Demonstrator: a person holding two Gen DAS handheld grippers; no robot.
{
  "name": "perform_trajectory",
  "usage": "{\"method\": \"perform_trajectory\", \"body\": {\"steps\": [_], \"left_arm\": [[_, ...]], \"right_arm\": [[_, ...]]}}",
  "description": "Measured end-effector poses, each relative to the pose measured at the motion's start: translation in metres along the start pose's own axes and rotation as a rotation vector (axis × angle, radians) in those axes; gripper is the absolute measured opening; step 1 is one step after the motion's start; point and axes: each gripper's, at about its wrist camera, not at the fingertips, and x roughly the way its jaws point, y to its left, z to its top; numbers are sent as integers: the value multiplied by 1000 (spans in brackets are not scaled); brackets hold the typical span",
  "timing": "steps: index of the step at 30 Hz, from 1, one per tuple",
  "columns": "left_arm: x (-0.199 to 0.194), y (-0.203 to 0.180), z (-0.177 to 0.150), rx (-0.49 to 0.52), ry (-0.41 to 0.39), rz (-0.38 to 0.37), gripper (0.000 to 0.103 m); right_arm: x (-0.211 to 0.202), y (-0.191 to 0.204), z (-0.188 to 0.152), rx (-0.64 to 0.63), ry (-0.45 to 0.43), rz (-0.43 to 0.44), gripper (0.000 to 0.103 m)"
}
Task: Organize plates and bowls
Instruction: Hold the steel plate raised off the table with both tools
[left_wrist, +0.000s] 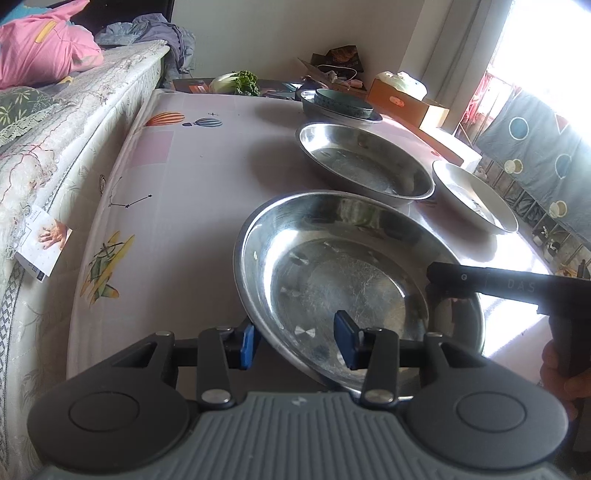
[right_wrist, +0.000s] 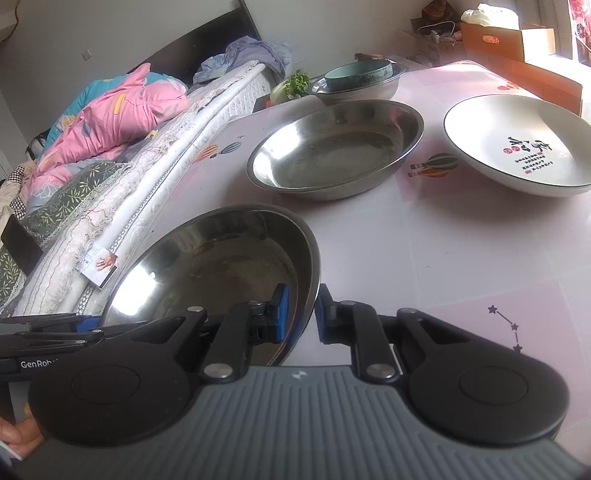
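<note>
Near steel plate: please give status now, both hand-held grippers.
Right hand-held gripper shut on near steel plate rim. Left hand-held gripper astride opposite rim, contact unclear. Second steel plate directly beyond.

Nearest steel plate (left_wrist: 343, 280) is shiny, shallow and empty, tilted with its far edge up, and a gripper straddles its rim on each side. Second steel plate (right_wrist: 336, 147) sits flat on the table just beyond it, empty; a white ceramic plate (right_wrist: 517, 147) with a dark rim and red-black lettering lies to its right. At the far edge, a teal bowl (right_wrist: 358, 75) is nested in a steel bowl (right_wrist: 380, 88).
</note>
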Motion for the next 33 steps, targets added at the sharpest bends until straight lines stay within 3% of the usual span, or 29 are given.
{"method": "perform_trajectory", "body": {"steps": [9, 14, 33], "left_arm": [[5, -6, -1, 28, 15, 37, 43], [10, -2, 5, 12, 25, 43, 49], [22, -8, 14, 38, 20, 71, 53]], "right_arm": [[-1, -13, -3, 45, -9, 3, 16], [3, -14, -5, 61, -1, 16, 16], [12, -9, -1, 56, -1, 28, 17]]}}
